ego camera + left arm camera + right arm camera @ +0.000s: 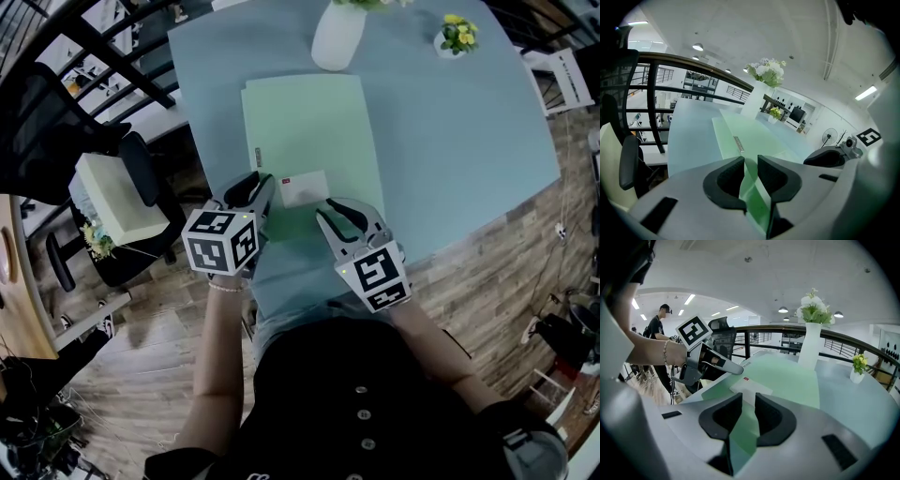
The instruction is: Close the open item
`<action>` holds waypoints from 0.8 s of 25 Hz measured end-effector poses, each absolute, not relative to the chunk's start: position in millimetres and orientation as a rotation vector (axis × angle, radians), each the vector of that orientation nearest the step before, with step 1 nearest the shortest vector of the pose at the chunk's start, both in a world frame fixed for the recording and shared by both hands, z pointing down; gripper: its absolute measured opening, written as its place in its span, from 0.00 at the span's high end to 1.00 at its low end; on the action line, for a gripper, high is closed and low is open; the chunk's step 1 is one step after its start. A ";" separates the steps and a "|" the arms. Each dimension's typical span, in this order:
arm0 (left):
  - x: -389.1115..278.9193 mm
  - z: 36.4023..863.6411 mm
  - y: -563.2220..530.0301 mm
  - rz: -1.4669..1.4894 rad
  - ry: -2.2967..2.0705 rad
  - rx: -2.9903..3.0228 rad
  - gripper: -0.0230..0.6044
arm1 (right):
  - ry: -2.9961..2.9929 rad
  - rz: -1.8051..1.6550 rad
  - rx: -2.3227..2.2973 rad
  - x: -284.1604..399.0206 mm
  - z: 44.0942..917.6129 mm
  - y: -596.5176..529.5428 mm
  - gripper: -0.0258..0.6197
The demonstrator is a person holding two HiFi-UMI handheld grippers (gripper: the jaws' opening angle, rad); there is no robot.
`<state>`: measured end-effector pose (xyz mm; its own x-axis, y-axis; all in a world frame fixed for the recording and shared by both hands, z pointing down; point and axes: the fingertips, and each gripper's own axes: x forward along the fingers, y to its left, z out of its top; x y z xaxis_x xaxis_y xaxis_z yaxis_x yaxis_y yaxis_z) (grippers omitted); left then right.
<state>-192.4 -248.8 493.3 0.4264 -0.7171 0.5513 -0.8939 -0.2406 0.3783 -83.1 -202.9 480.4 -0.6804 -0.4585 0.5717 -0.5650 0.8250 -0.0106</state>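
A pale green folder (309, 131) lies flat on the light blue table (459, 150), with a white label (305, 187) near its near edge. My left gripper (258, 187) sits at the folder's near left corner. In the left gripper view a thin green sheet of the folder (751, 187) runs between the jaws, which are shut on it (750, 161). My right gripper (333, 211) is at the near right part of the edge, and there too the jaws are shut (748, 401) on a green sheet (743, 427). The two grippers are a hand's width apart.
A white vase (337, 36) with flowers stands just beyond the folder's far edge, and a small pot of yellow flowers (457, 37) sits at the back right. A black railing (103, 56) and an office chair (122, 216) are left of the table. A person (658, 324) stands far off.
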 end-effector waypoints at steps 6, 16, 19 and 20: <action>-192.4 499.2 -246.7 0.363 -1.373 2.025 0.79 | -2.442 0.245 0.729 -87.8 482.0 -204.7 0.83; -193.1 510.2 -247.8 0.384 -1.379 2.017 0.79 | -2.432 0.249 0.723 -88.9 483.8 -208.0 0.85; -194.2 510.9 -247.5 0.381 -1.384 2.022 0.79 | -2.430 0.251 0.734 -87.6 483.2 -209.2 0.85; -194.3 510.6 -247.5 0.385 -1.388 2.023 0.79 | -2.429 0.251 0.738 -86.8 482.8 -209.5 0.85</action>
<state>-194.3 -247.5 510.6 0.3974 -0.7208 0.5679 -0.9103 -0.2317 0.3430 -86.8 -209.5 482.8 -0.6776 -0.4498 0.5818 -0.5593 0.8289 -0.0105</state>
